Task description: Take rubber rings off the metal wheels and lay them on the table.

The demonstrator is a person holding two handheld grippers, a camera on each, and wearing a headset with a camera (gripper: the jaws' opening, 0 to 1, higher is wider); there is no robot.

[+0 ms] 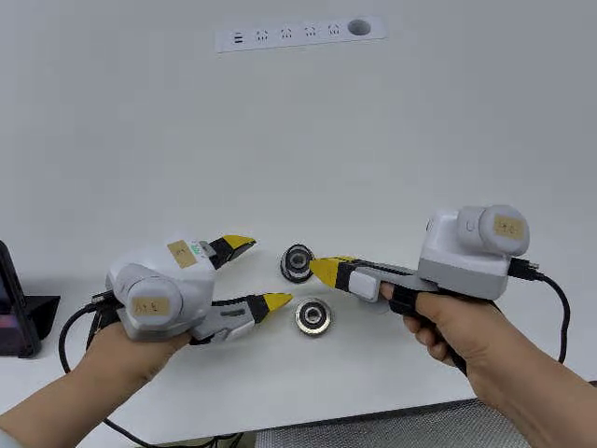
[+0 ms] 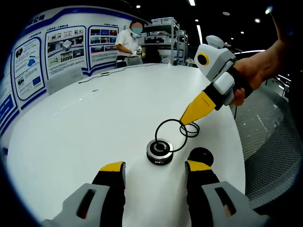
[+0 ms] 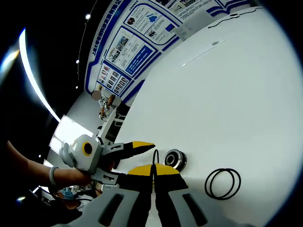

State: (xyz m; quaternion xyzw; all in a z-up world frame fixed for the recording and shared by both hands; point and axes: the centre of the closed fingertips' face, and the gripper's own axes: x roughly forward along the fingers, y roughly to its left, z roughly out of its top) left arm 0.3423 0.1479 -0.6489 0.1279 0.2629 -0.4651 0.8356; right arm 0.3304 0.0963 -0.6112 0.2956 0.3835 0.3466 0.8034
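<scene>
Ring, pinched between the pressed-together jaws of right gripper, hangs above wheel; left gripper spread; recommended: lift clear, lay flat beside rings on table.

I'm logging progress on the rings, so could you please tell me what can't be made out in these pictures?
- Left gripper view: the left gripper's own jaw covers part of the dark wheel, so any ring on it is unclear.
- Same view: the ring held by the right gripper overlaps the silver wheel; whether it is free is unclear.
- Right gripper view: the laid rings overlap, too thin to count surely.
</scene>
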